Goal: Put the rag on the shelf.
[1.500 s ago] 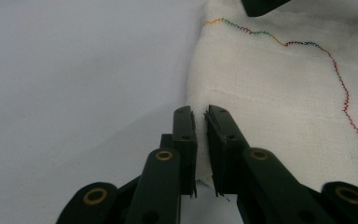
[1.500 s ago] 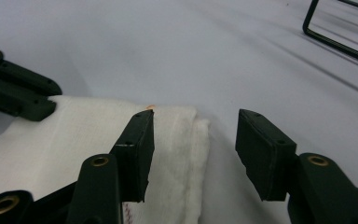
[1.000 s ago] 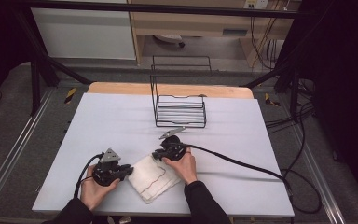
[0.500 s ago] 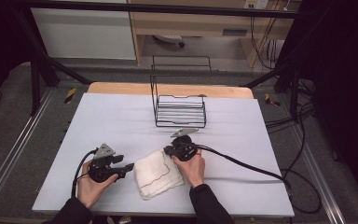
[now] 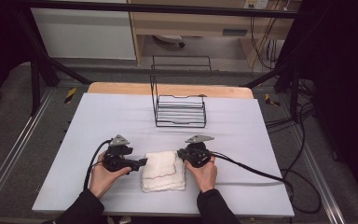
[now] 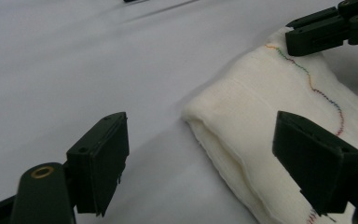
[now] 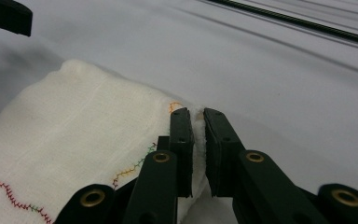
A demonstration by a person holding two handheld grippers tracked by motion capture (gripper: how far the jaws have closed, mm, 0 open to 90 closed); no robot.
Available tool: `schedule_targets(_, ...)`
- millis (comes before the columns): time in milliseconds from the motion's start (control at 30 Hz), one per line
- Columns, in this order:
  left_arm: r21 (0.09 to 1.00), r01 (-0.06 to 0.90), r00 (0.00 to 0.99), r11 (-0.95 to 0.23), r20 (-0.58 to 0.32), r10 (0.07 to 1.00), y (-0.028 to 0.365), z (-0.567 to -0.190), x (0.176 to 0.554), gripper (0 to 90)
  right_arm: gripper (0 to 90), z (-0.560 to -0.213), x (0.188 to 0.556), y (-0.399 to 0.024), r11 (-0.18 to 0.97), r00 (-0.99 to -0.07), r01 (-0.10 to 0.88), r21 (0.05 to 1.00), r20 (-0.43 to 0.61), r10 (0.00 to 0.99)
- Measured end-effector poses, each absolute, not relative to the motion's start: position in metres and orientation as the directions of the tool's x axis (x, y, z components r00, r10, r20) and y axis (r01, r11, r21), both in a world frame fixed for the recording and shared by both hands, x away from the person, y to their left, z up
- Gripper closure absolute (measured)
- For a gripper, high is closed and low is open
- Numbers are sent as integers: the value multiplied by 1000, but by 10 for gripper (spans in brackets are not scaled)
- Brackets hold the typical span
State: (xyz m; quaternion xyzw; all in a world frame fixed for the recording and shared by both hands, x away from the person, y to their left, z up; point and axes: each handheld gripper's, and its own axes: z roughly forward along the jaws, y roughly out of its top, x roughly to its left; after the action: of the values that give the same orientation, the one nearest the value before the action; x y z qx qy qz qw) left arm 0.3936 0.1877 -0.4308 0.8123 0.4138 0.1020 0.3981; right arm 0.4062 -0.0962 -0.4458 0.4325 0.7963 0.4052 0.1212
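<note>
Pulled back off the folded white cloth [image 5: 163, 171] since a second ago, left gripper [image 5: 142, 162] with jaws just opened wide and nothing pinched between them. Right gripper [image 7: 196, 140] clamped tight on the cloth's far corner. Cloth lying flat on the white table [image 5: 242, 130] between both hands, well short of the wire rack [image 5: 179, 111].

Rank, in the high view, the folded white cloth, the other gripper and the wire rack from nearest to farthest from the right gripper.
From the right gripper:
1. Folded white cloth, pinched at its right edge, so touching.
2. Left gripper, across the cloth at its left edge, jaws just opened and off it.
3. Wire rack, up the table toward the far edge.
</note>
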Motion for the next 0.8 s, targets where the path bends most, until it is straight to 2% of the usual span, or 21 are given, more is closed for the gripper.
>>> schedule_targets(100, 718, 606, 615, -344, -148, 774, 179, -433, 399, 206, 763, -445, 406, -99, 294, -609, 575, 763, 159, 777)
schedule_targets(200, 705, 617, 600, -350, -133, 789, 175, -437, 405, 228, 661, -441, 406, -106, 281, -623, 553, 784, 165, 765)
schedule_targets(400, 692, 634, 586, -344, -139, 798, 175, -440, 408, 372, 424, -433, 398, -131, 279, -648, 541, 793, 181, 740)
schedule_targets(567, 681, 656, 576, -325, -173, 799, 172, -444, 409, 467, 326, -437, 392, -149, 273, -640, 554, 786, 193, 744)
schedule_targets(800, 675, 673, 574, -303, -218, 789, 168, -447, 412, 581, 198, -443, 392, -151, 281, -638, 553, 785, 182, 748)
